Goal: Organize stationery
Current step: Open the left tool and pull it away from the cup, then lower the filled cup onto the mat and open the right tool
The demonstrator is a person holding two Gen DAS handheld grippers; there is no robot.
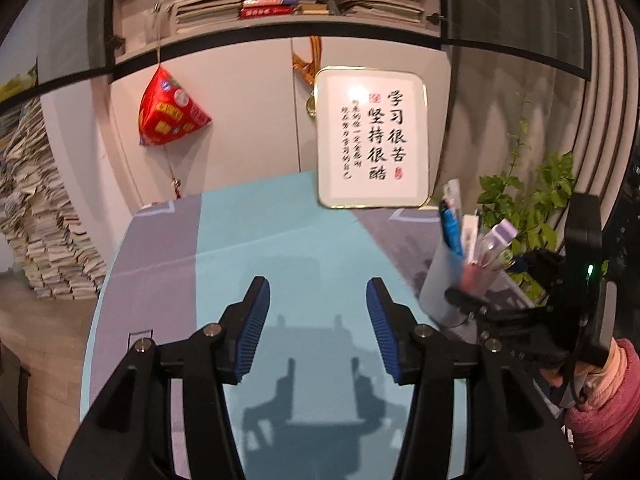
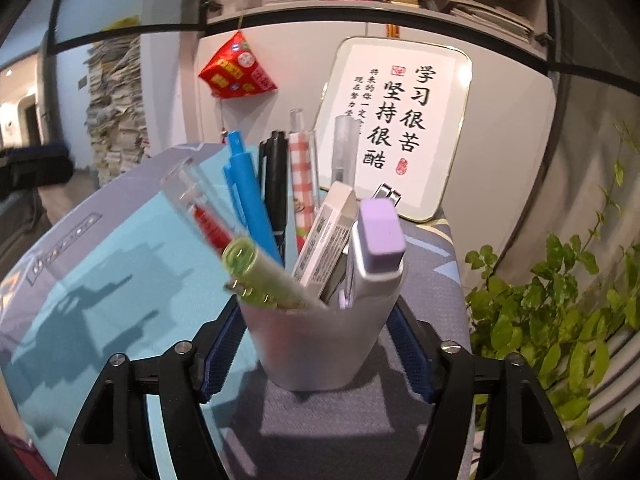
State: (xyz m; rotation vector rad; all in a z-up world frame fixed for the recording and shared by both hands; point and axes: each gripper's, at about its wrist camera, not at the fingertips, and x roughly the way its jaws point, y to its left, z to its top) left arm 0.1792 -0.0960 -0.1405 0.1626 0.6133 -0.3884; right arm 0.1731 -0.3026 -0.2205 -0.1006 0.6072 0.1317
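A pale grey pen cup (image 2: 316, 348) stands on the desk mat, packed with stationery: a blue pen (image 2: 244, 184), a black pen (image 2: 276, 168), a green highlighter (image 2: 256, 272), a white barcoded box (image 2: 328, 236) and a purple-capped marker (image 2: 380, 236). My right gripper (image 2: 316, 308) straddles the cup, its blue pads close beside the walls near the rim without visibly squeezing them. In the left wrist view the same cup (image 1: 438, 280) sits at the right with the right gripper (image 1: 468, 304) around it. My left gripper (image 1: 318, 292) hovers open and empty over the teal mat (image 1: 280, 240).
A framed calligraphy board (image 1: 372, 138) leans against the cabinet behind the mat. A leafy green plant (image 2: 560, 320) stands just right of the cup. A red pouch (image 1: 170, 112) hangs on the cabinet; stacked papers (image 1: 36, 220) rise at the left. A pink sleeve (image 1: 604, 408) is at the right edge.
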